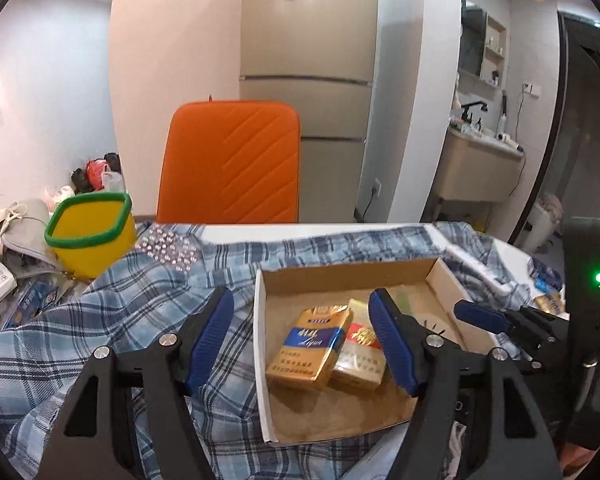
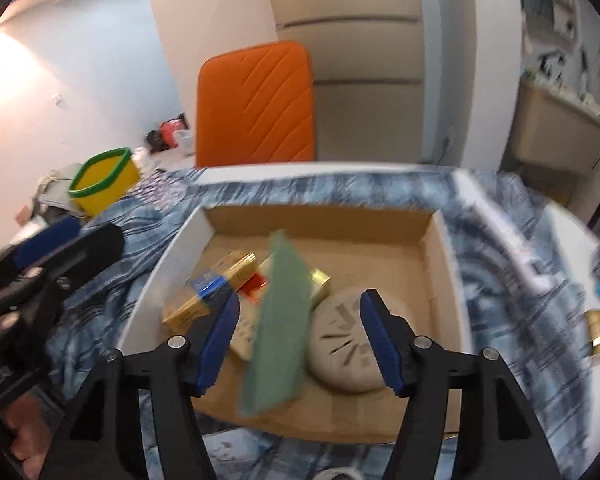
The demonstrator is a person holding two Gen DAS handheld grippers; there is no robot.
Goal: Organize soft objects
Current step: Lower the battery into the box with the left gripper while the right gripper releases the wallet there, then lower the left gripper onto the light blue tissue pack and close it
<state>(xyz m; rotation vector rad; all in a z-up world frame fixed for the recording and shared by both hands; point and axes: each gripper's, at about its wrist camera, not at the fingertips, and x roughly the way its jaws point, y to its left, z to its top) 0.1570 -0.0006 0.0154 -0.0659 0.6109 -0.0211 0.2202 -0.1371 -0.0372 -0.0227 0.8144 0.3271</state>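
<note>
Blue-and-white plaid cloth [image 1: 112,332] covers the work surface, with one orange chair back [image 1: 230,164] and a beige refrigerator [image 1: 308,80] behind its far edge. One yellow bucket with a green rim [image 1: 92,236] stands at the far left corner of the cloth. One shallow cardboard box [image 1: 265,360], white outside and brown inside, lies on the cloth toward the near right.

Inside the box, two cigarette packs lie against each other near its left wall: one gold pack with a blue band [image 1: 308,350] and one white pack with a red patch [image 1: 360,354]. One round beige pad with dark dash marks [image 2: 350,346] rests near the box's middle. One pale green sheet [image 2: 282,330], thin, flat and matte, stands tilted on edge between the packs and the round pad; motion blur hides whether it touches the box floor.

Two grippers are in view. The left gripper [image 1: 306,344] hovers over the box's left side with its blue-padded jaws spread wide, gripping nothing. The right gripper [image 2: 298,344] also has its jaws wide apart, the green sheet between them but touching neither pad.
</note>
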